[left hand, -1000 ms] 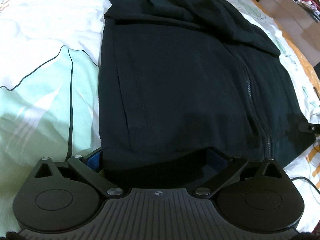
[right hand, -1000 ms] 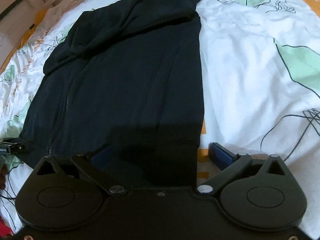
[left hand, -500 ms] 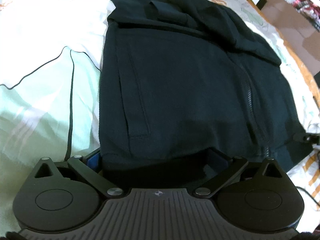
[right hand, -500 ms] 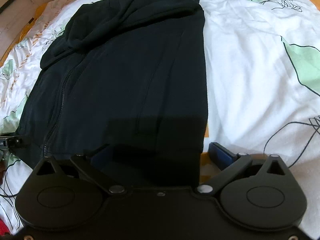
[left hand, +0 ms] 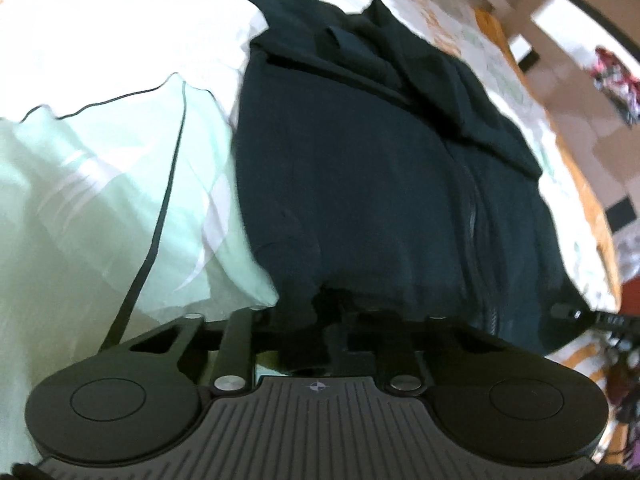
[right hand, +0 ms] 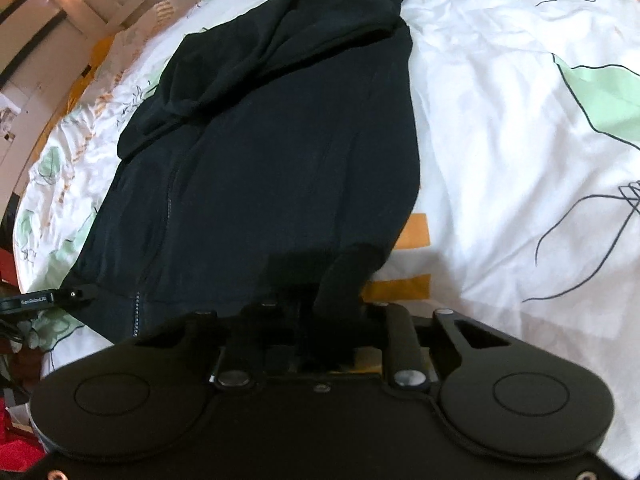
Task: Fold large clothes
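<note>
A black zip-up hoodie (left hand: 360,168) lies flat on the bed, sleeves folded over its chest and hood at the far end; it also shows in the right wrist view (right hand: 272,152). My left gripper (left hand: 320,312) is shut on the hem at the hoodie's left bottom corner, with cloth bunched between its fingers. My right gripper (right hand: 320,304) is shut on the hem at the other bottom corner, a fold of cloth sticking up from it. Each gripper's tip shows at the far hem corner in the other's view.
The bed sheet (left hand: 100,168) is white with green leaf shapes and orange marks (right hand: 412,232). The wooden bed edge (left hand: 588,200) and floor lie to one side. A red item (right hand: 16,432) sits at the lower left beside the bed.
Both grippers have closed on the hoodie's bottom hem; earlier both were open with the hem between the fingers. The hem is now bunched and lifted slightly.
</note>
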Tool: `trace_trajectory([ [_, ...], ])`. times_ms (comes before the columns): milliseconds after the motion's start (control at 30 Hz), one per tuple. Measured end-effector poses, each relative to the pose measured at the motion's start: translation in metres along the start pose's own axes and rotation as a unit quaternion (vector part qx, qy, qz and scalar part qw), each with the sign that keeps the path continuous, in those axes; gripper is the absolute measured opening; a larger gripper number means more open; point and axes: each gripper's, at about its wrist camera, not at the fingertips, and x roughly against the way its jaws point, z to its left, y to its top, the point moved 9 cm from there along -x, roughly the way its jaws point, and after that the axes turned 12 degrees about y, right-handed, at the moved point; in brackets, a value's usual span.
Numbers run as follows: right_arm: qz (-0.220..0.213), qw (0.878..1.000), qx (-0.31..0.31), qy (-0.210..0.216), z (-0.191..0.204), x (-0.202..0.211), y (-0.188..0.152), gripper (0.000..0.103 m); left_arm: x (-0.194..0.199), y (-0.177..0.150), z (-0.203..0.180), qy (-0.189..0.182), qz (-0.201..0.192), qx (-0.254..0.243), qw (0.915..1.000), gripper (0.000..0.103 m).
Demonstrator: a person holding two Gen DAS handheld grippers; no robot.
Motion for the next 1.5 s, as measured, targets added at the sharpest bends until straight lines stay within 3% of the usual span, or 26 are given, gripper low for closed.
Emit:
trace_trajectory([
  [167, -0.047, 0.997, -0.027, 0.060, 0.005, 0.019, 0.009, 0.017, 0.017, 0.008, -0.002, -0.041, -0.035, 0.035, 0.9979, 0.010],
  [333, -0.111, 0.983, -0.042, 0.140, 0.018, 0.043, 0.031, 0.017, 0.037, 0.027, -0.007, -0.095, -0.073, 0.097, 0.9881, 0.010],
  [533, -0.187, 0.967, -0.002, 0.172, 0.042, 0.061, 0.087, 0.017, 0.070, 0.099, -0.018, -0.138, -0.157, 0.127, 0.9697, 0.010],
  [700, -0.230, 0.961, 0.040, 0.150, 0.051, 0.056, 0.157, 0.017, 0.074, 0.187, -0.035, -0.147, -0.226, 0.123, 0.9552, 0.011],
  [767, -0.242, 0.959, 0.053, 0.135, 0.050, 0.046, 0.188, 0.017, 0.058, 0.222, -0.043, -0.142, -0.235, 0.124, 0.9534, 0.011],
  [867, -0.250, 0.962, 0.089, 0.071, 0.044, 0.017, 0.228, 0.017, 0.023, 0.261, -0.049, -0.117, -0.234, 0.134, 0.9558, 0.011],
  [1033, -0.221, 0.972, 0.074, 0.003, 0.011, -0.055, 0.270, 0.017, -0.043, 0.292, -0.038, -0.045, -0.219, 0.142, 0.9642, 0.009],
  [1133, -0.196, 0.980, 0.044, -0.012, -0.011, -0.082, 0.273, 0.017, -0.077, 0.299, -0.022, -0.020, -0.184, 0.141, 0.9726, 0.013],
  [1233, -0.189, 0.982, 0.023, -0.014, -0.024, -0.093, 0.271, 0.018, -0.085, 0.297, -0.017, -0.011, -0.185, 0.135, 0.9734, 0.015],
  [1300, -0.196, 0.980, 0.019, -0.009, -0.024, -0.089, 0.272, 0.020, -0.079, 0.295, -0.016, -0.011, -0.202, 0.133, 0.9703, 0.028],
  [1333, -0.198, 0.980, 0.022, -0.007, -0.024, -0.086, 0.274, 0.023, -0.074, 0.297, -0.015, -0.006, -0.214, 0.132, 0.9678, 0.034],
  [1400, -0.212, 0.976, 0.040, -0.010, -0.019, -0.080, 0.280, 0.049, -0.057, 0.298, -0.011, -0.002, -0.243, 0.134, 0.9608, 0.041],
  [1467, -0.249, 0.966, 0.059, -0.026, -0.014, -0.066, 0.291, 0.098, -0.041, 0.302, -0.008, 0.001, -0.266, 0.139, 0.9538, 0.057],
  [1500, -0.268, 0.961, 0.066, -0.028, -0.011, -0.057, 0.293, 0.100, -0.031, 0.304, -0.008, 0.007, -0.279, 0.137, 0.9503, 0.072],
])
